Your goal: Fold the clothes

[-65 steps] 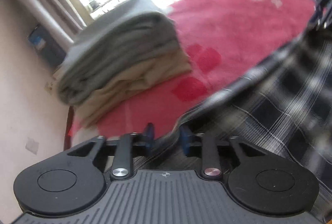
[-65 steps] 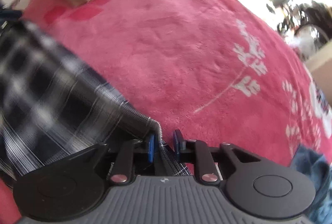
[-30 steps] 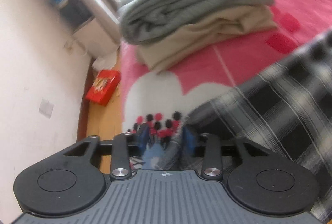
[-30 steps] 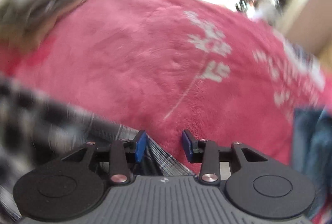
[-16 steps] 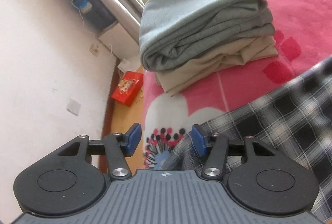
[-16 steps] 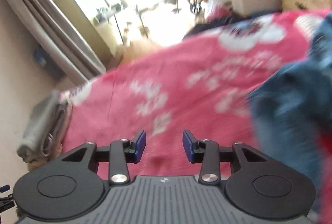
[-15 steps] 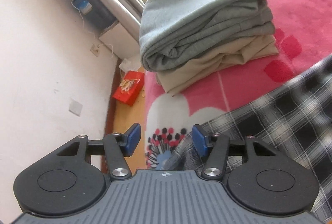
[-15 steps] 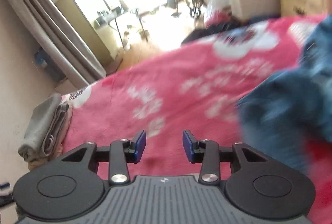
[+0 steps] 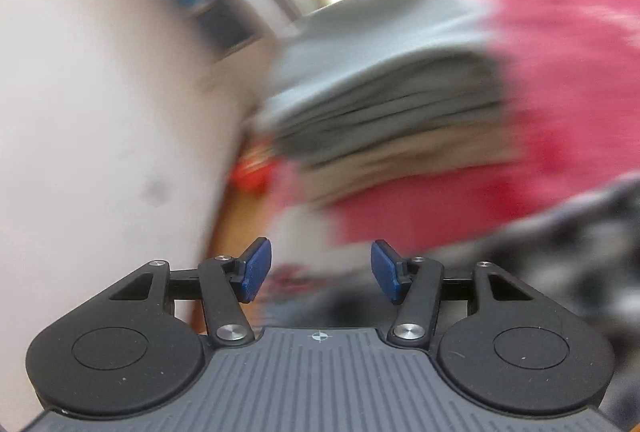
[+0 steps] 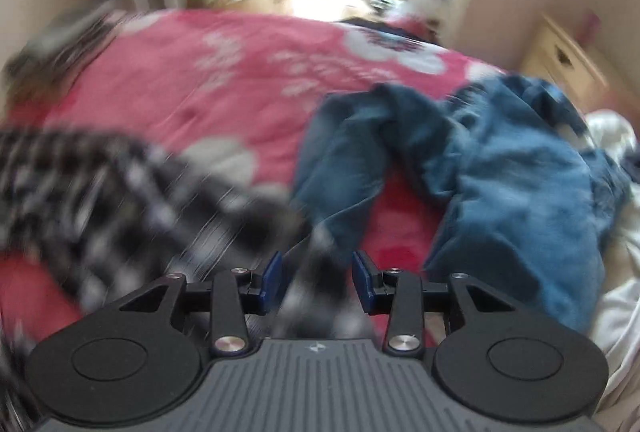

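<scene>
Folded stack (image 9: 384,91): grey over beige, far left on the pink blanket (image 9: 568,71), blurred.
Left gripper (image 9: 321,270): blue pads wide apart, nothing held.
Plaid shirt (image 10: 100,183): spread on blanket, left of centre.
Right gripper (image 10: 316,278): released, plaid edge just below the pads.
Jeans (image 10: 500,167): crumpled, right.
</scene>
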